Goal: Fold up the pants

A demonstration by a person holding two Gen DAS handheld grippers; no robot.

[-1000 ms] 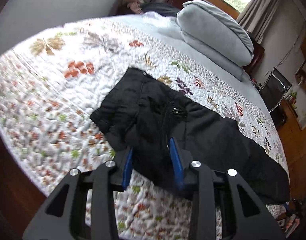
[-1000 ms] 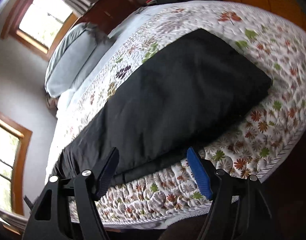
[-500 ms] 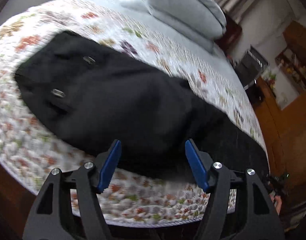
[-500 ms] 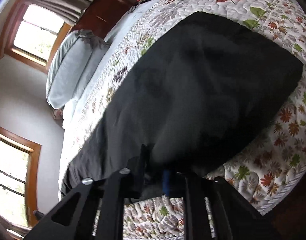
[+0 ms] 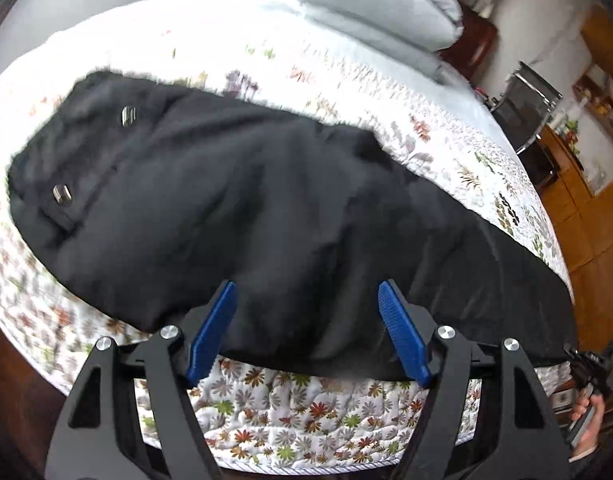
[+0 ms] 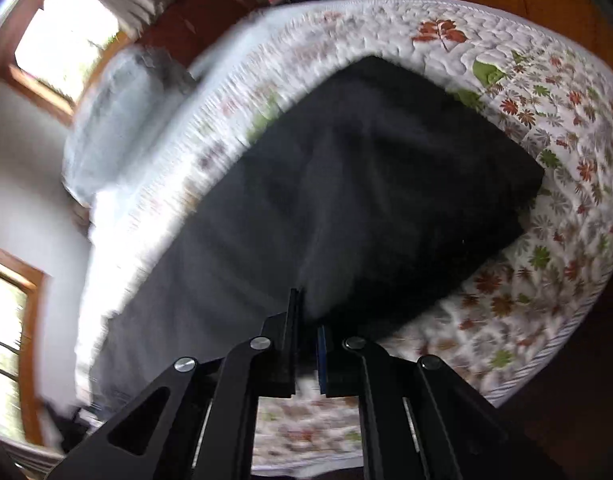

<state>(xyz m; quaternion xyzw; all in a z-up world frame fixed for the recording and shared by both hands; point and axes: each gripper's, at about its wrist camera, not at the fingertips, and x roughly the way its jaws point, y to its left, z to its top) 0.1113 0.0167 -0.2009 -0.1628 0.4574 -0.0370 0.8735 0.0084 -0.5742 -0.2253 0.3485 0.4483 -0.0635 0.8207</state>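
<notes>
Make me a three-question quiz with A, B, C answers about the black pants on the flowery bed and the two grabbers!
1. Where do the black fabric pants lie?
A. on the floral quilted bedspread
B. on the wooden floor
C. on the grey pillows

2. How many shiny metal snaps show near the waist?
A. none
B. two
C. five

3. What is the right gripper doing?
A. spread wide over the quilt
B. holding a pillow
C. pinched shut on the pants' near edge

Answers: 1 A, quilt shows all round the pants. 2 B, two snaps glint in the left wrist view. 3 C, its fingers meet with black cloth between them.
</notes>
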